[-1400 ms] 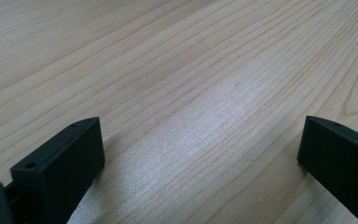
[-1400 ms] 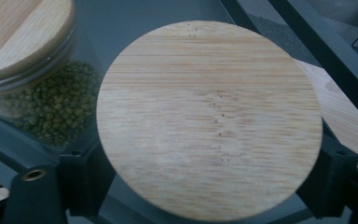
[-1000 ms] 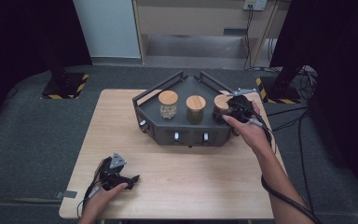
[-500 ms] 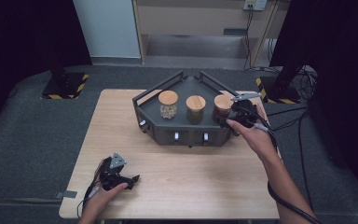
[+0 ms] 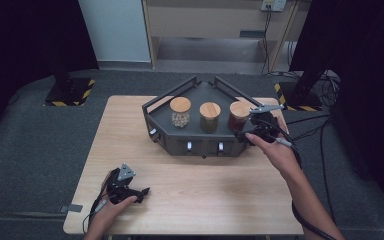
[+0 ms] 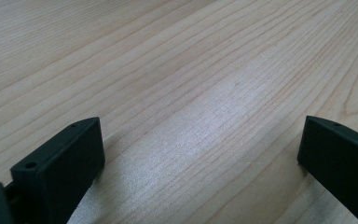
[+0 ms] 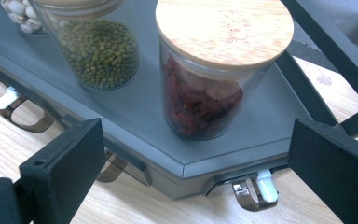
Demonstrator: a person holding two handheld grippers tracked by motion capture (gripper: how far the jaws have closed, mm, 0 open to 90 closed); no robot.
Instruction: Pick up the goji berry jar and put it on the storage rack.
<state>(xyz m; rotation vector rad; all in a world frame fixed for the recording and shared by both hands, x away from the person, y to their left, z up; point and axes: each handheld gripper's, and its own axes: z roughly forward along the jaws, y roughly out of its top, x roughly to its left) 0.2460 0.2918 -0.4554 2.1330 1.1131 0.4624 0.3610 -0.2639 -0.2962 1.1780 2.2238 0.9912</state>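
Red-filled glass jar with the round pale wooden lid stands at the right end of the dark grey angular tray, just beside a like jar of green beans, with a third jar of pale pieces at the far left of the row. I hold my right gripper low in front of it, jaws wide apart with nothing between them, the jar just ahead of the gap and not touched. My left gripper lies well apart from all this, down on the bare light wooden table, its jaws also spread and empty. I judge the jar to be stiff, smooth and fairly slippery under hard pads, with some weight from its filling, and breakable if it tips off the tray or knocks its neighbour. The lid looks as if it merely sits in the mouth, so I would not lift by it; it may come off in my grip. The best hold seems to be on the straight glass wall, around the middle of the body below the lid, with the pads square on opposite sides and closed firmly but not hard. The green-bean jar stands close on one side and the tray's raised rail on the other, so a jaw has little room there, and I would come in level and lift straight up.
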